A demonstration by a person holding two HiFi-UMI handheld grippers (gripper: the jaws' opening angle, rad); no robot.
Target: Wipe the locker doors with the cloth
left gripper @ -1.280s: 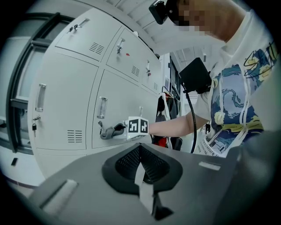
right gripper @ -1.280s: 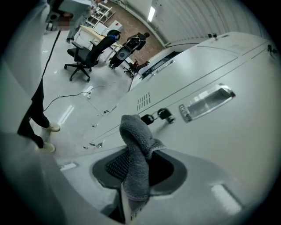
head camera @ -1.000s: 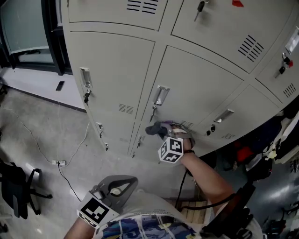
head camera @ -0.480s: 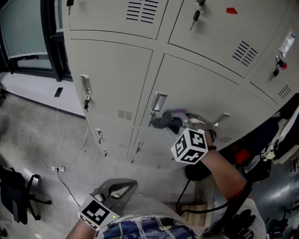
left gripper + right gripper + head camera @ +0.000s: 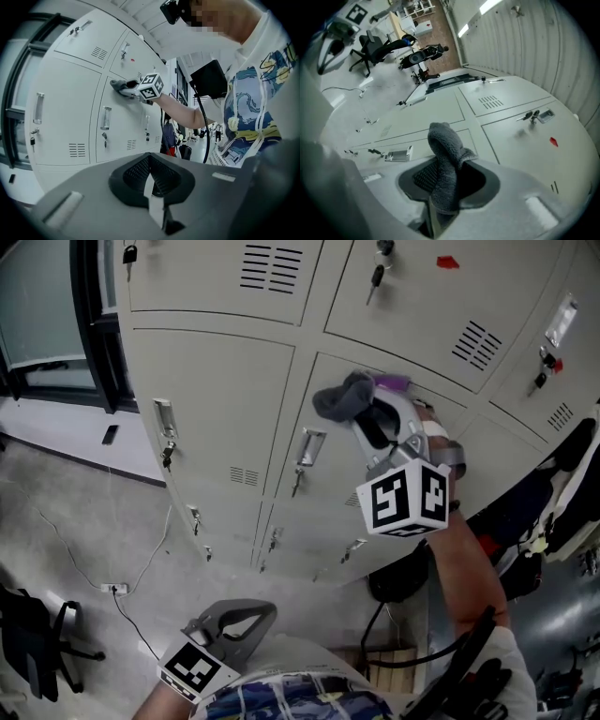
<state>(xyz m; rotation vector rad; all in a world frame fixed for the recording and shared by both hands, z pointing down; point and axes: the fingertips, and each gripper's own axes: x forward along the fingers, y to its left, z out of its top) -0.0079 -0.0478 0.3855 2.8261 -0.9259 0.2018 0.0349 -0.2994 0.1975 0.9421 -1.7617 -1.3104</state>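
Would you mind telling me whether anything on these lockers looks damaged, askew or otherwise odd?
Nothing looks damaged or askew: the locker doors in view sit shut and flush. The only oddity is a small red mark on an upper door, too small to identify. The cloth is bunched in the right gripper.

A bank of lockers (image 5: 216,381) fills the top and middle of the head view. The right gripper (image 5: 364,416) is raised to the upper edge of a middle door (image 5: 328,488). The cloth (image 5: 342,399) sits clamped between its jaws and against the door, above and right of the door's handle (image 5: 308,448). The left gripper (image 5: 246,615) is low, by the person's body, well apart from the lockers. A chair (image 5: 33,638) stands on the floor (image 5: 75,502) at far left.
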